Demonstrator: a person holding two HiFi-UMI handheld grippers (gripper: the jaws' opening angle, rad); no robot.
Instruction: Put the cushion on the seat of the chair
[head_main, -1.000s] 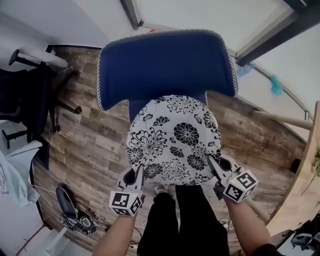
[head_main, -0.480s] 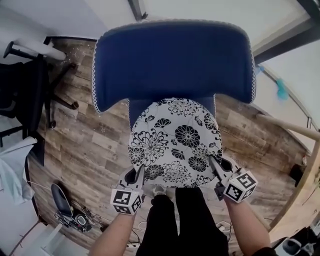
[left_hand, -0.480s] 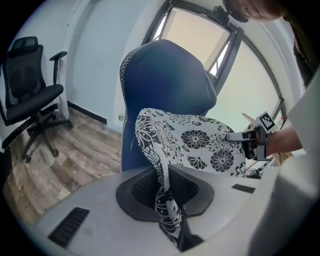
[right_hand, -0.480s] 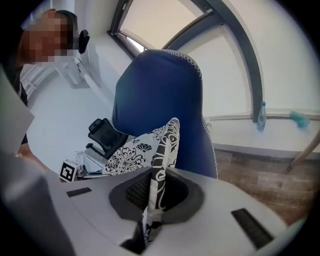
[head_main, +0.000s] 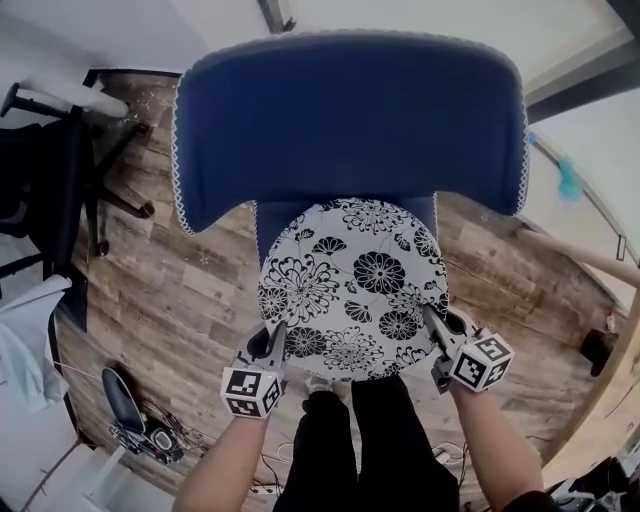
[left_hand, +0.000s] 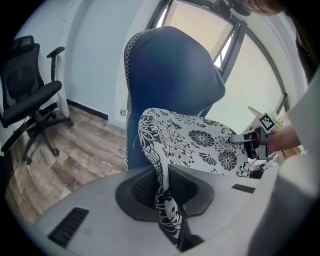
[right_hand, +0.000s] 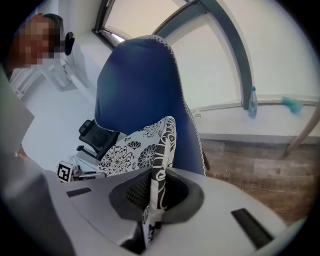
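Cushion (head_main: 350, 290) — round, white with black flower print — is held level in front of the blue chair (head_main: 350, 120), directly over its seat (head_main: 265, 222).

Left gripper (head_main: 274, 338) is clamped on the cushion's near-left edge. Its own view shows the fabric pinched between closed jaws. Right gripper (head_main: 433, 322) is likewise clamped on the near-right edge, with the printed fabric standing upright between its jaws. The cushion extends away from both grippers toward the backrest.

The seat is almost wholly covered by the cushion; only slivers show at the backrest. Whether the cushion touches the seat cannot be determined. A black office chair (head_main: 50, 190) is cut off at the left edge.

Markings: square black-and-white markers on each gripper's cube. A bottle (right_hand: 253, 102) on the window ledge — label too small to read.
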